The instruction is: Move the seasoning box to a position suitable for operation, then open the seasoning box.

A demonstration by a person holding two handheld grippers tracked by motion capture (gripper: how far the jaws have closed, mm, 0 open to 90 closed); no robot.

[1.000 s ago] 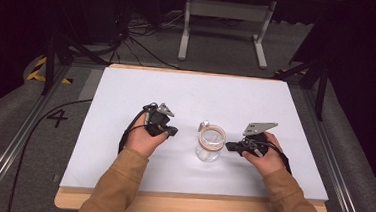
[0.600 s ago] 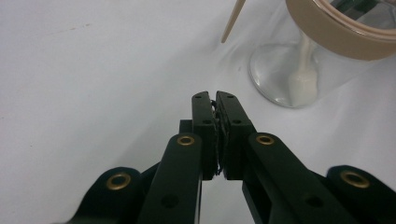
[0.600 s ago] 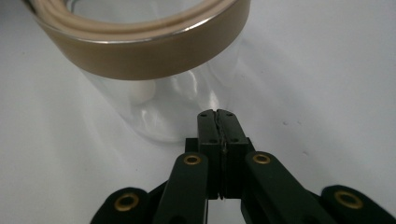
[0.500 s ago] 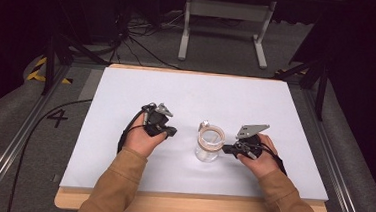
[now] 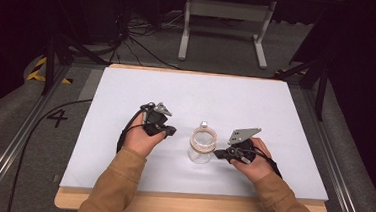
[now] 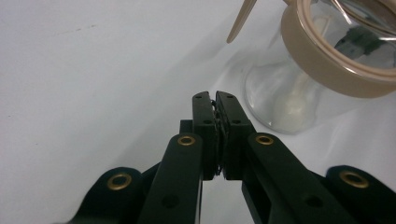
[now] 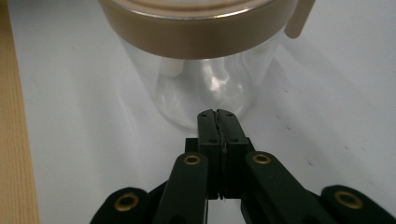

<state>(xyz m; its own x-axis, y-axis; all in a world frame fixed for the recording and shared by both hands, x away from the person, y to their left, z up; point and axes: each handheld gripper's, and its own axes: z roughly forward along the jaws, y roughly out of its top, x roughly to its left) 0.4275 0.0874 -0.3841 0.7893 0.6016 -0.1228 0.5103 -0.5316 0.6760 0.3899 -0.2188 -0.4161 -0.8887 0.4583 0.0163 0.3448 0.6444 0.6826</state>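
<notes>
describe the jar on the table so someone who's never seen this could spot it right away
On the white table, look near the front edge, between the left gripper and the right gripper. The jar stands upright there: clear glass, tan ring around its mouth. It is the one see-through thing among black tools.

White worktop (image 5: 187,93) w/ wood edge showing along near side, sitting on grey floor (image 5: 18,139). Clear glass jar (image 5: 201,148) w/ tan rim standing upright approx. centre-front of worktop, small white piece lying inside at bottom.
</notes>
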